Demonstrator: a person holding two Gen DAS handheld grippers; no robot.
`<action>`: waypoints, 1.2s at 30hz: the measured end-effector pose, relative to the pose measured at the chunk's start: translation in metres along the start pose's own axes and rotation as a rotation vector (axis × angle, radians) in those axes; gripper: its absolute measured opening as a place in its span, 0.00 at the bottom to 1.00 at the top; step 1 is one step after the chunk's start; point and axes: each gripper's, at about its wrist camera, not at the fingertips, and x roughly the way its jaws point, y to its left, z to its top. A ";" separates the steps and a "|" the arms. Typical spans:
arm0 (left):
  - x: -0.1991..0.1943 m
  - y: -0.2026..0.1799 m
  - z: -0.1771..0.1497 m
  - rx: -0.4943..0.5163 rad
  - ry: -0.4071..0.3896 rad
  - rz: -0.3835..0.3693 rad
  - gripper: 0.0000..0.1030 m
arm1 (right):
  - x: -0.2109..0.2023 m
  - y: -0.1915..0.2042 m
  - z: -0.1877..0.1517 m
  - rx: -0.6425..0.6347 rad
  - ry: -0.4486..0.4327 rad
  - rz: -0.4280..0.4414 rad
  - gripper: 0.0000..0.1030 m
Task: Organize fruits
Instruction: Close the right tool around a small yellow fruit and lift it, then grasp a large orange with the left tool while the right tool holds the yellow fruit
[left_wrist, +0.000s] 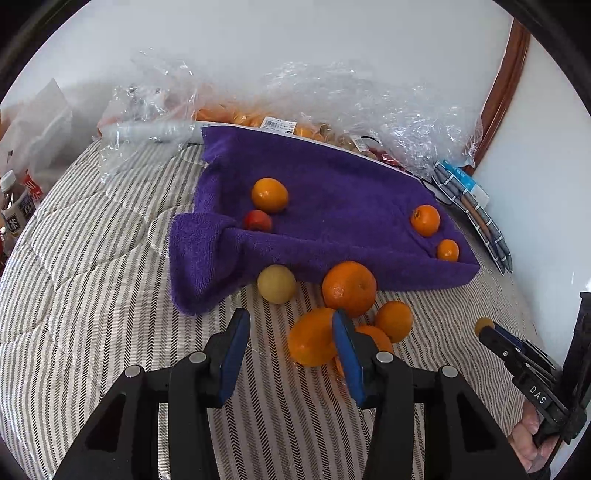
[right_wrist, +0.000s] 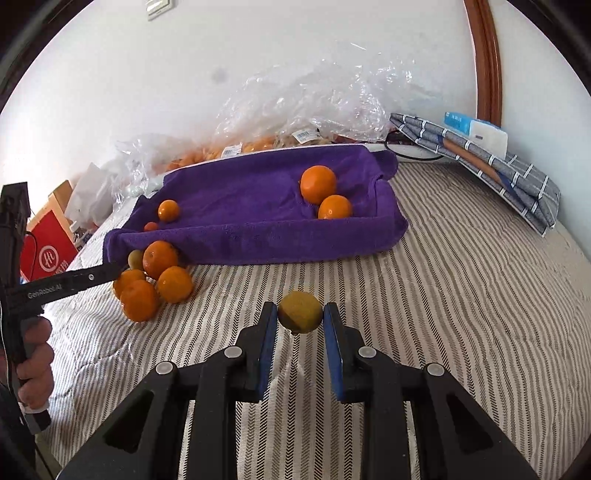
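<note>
Right gripper (right_wrist: 300, 317) pinches a yellow fruit (right_wrist: 300, 312), lower centre. Left gripper (left_wrist: 290, 325) spread, empty. Carry level over the purple towel-lined tray (right_wrist: 258, 240) rim; release low, clear of the oranges (right_wrist: 317, 184).

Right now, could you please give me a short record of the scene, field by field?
surface: striped quilt
container: tray lined with a purple towel
fruit in tray: four, two at each end
loose fruit: cluster of oranges in front of the tray's near corner
right claw: shut on a yellowish fruit
left claw: open, empty, by the cluster
background: clear plastic bags holding more fruit
</note>
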 end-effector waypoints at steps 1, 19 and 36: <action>0.000 -0.001 -0.001 0.011 0.002 -0.001 0.43 | 0.001 0.000 0.000 0.007 0.004 0.005 0.25; 0.019 -0.004 -0.005 0.045 0.022 -0.027 0.43 | 0.009 -0.008 -0.002 0.061 0.041 0.078 0.25; 0.011 0.011 -0.010 -0.018 -0.006 0.002 0.32 | 0.011 -0.011 -0.001 0.084 0.049 0.053 0.25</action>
